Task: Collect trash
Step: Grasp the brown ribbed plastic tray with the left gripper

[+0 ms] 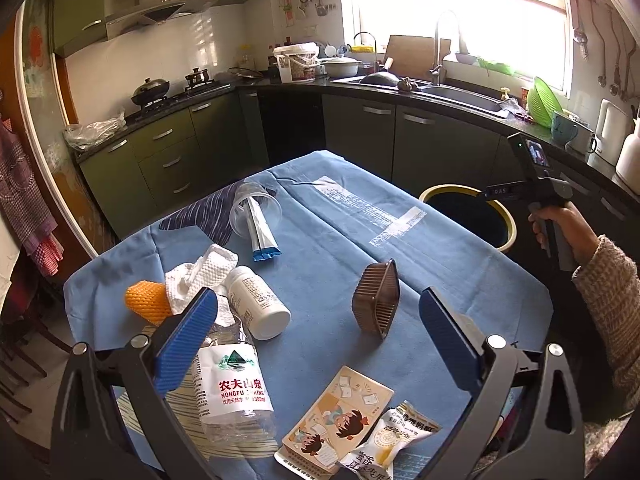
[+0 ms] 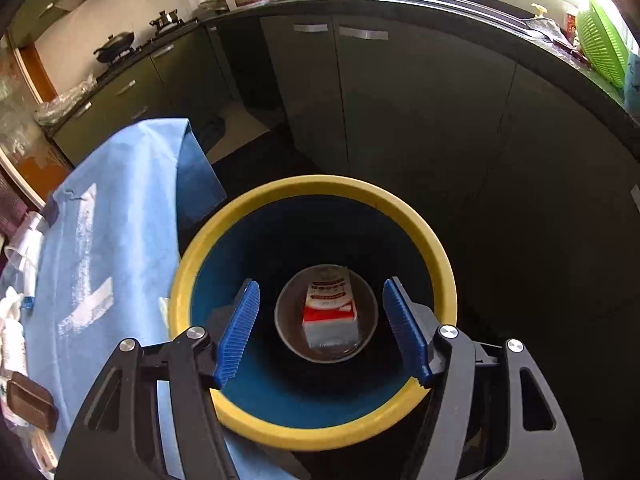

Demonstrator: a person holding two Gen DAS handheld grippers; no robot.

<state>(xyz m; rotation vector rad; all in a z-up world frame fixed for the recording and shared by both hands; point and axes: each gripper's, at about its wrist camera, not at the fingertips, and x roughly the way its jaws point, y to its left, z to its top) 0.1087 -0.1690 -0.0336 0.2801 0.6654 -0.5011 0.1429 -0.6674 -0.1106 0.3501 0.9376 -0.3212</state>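
Right tongs (image 2: pixel 320 332) are hanging open and empty over the bin (image 2: pixel 240 216) at frame centre, a carton (image 2: pixel 330 308) lying inside (release centred, clear of the rim), while left tongs (image 1: pixel 316 340) are gaping over litter on the surface (image 1: pixel 340 240).

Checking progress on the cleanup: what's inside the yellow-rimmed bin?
One red-and-white carton lies at the bottom of the bin. The right gripper hangs open above it; whatever is under the carton is hidden.

yellow-rimmed blue bin (image 2: pixel 400 204), blue tablecloth (image 2: pixel 132 184)
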